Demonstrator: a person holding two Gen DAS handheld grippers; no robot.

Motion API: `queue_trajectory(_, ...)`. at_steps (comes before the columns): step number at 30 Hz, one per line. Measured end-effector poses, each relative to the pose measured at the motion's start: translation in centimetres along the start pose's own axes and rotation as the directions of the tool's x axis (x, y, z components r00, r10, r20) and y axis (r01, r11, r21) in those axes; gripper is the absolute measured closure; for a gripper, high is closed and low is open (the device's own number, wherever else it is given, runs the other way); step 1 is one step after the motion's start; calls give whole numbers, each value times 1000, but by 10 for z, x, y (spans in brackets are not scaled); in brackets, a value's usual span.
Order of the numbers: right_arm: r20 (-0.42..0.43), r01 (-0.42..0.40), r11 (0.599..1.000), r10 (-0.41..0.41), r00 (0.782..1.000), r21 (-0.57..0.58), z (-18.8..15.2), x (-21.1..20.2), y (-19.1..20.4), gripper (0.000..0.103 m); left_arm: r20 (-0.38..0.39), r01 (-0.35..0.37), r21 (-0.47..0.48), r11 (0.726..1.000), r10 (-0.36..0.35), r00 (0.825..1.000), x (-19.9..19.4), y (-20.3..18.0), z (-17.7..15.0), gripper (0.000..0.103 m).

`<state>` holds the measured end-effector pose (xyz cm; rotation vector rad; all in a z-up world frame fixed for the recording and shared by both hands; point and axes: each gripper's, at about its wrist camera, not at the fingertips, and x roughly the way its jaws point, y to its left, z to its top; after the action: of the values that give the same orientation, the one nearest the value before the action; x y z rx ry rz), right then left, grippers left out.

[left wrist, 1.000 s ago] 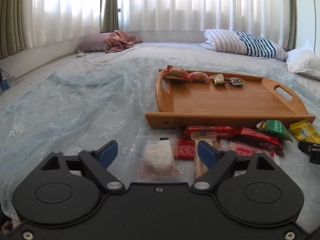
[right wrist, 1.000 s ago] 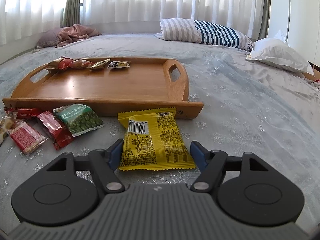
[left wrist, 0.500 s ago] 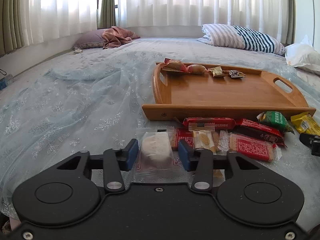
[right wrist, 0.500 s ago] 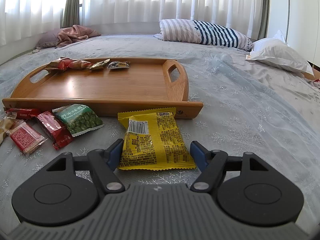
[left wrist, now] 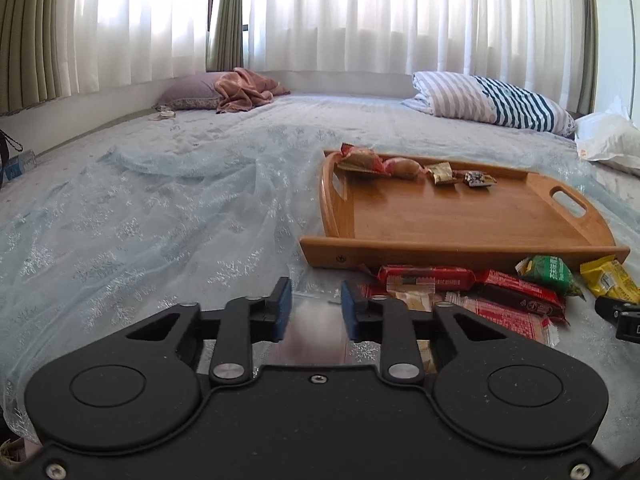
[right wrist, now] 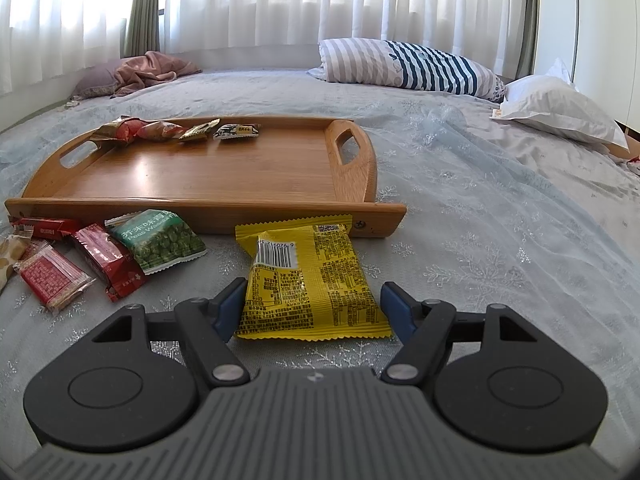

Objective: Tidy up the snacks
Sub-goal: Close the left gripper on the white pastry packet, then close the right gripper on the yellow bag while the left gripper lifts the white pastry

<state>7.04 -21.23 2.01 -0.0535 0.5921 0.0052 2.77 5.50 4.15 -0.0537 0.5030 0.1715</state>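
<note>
While the bed (right wrist: 500,208) fills both views, the wooden tray (right wrist: 224,176) lies on it with four wrapped sweets along its far rim. Only the right view shows the yellow packet (right wrist: 308,276) whole, between the spread right gripper (right wrist: 310,306). Only the left view shows the left gripper (left wrist: 316,308), just closed, pinching a clear-wrapped snack (left wrist: 316,332).

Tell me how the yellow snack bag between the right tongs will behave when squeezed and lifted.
The yellow snack bag looks puffed, so it will probably give and crinkle under the right tongs. Its glossy film may slip. Lying flat with crimped ends, it likely won't roll, and seems light for its size.
</note>
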Motion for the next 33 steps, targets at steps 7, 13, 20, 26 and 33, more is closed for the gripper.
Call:
queue_trajectory(7, 1, 1, 1000, -1, 1000, 0, 0, 0, 0, 27, 9, 2, 1, 1000, -2, 1000, -6, 5, 2, 78)
queue_trajectory(13, 2, 3, 1000, -3, 1000, -2, -1, 0, 0, 26, -17, 20, 67, 998, -19, 1000, -9, -10, -8, 73)
queue_trajectory(20, 1, 3, 1000, -3, 1000, -2, 0, -1, -1, 25, -37, -28, 107, 994, 32, 999, -2, -13, -13, 67)
queue_trajectory(26, 1, 3, 1000, -3, 1000, -3, 0, 0, -1, 25, -57, -21, 106, 994, 27, 998, 3, -14, -14, 55)
queue_trajectory(33, 2, 4, 1000, -4, 1000, -4, 0, -1, -1, 23, -65, -8, 67, 998, 12, 998, 5, -7, -13, 58)
